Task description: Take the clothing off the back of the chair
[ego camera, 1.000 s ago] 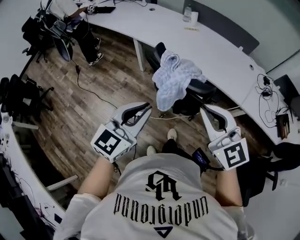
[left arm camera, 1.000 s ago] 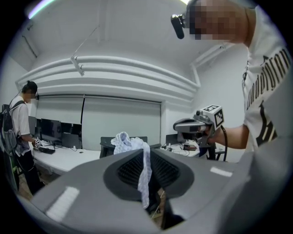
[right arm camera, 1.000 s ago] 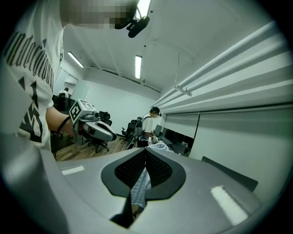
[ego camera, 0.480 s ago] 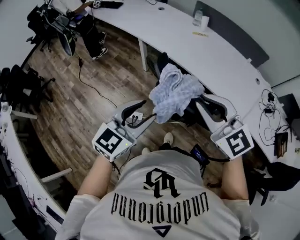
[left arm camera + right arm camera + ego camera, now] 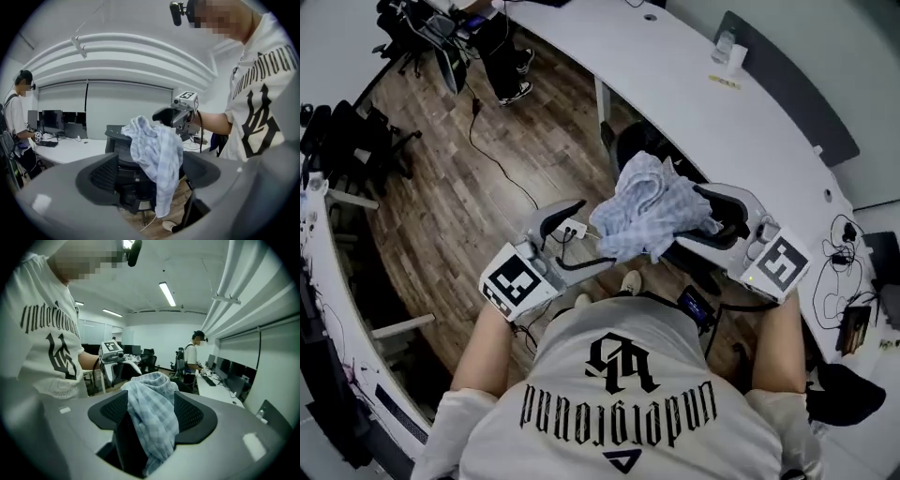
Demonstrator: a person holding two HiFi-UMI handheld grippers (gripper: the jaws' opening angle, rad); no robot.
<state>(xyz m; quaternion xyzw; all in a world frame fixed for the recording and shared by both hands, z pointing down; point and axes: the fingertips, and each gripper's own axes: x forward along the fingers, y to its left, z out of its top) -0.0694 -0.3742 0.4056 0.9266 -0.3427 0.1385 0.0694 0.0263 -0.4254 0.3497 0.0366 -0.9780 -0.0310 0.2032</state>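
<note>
A pale blue checked garment [image 5: 652,206] hangs over the back of a black office chair [image 5: 630,145] by the curved desk. My left gripper [image 5: 586,239] is at the garment's left side; its jaws are opening wide and frame the cloth [image 5: 157,150] and the chair back [image 5: 117,161] without touching them. My right gripper [image 5: 689,217] is at the garment's right side, jaws opening. The cloth [image 5: 152,413] lies between its pads [image 5: 192,413], and the pads do not press on it. Each gripper shows in the other's view: the right gripper [image 5: 176,115], the left gripper [image 5: 112,357].
A long curved white desk [image 5: 694,66] runs behind the chair, with a bottle [image 5: 727,47] on it. A cable [image 5: 502,164] trails over the wood floor. Another person [image 5: 196,357] stands at the desk with monitors. More black chairs [image 5: 347,141] stand at left.
Both grippers have moved forward up to the chair, one on each side of the garment. Their jaws, shut a second ago, now stand apart.
</note>
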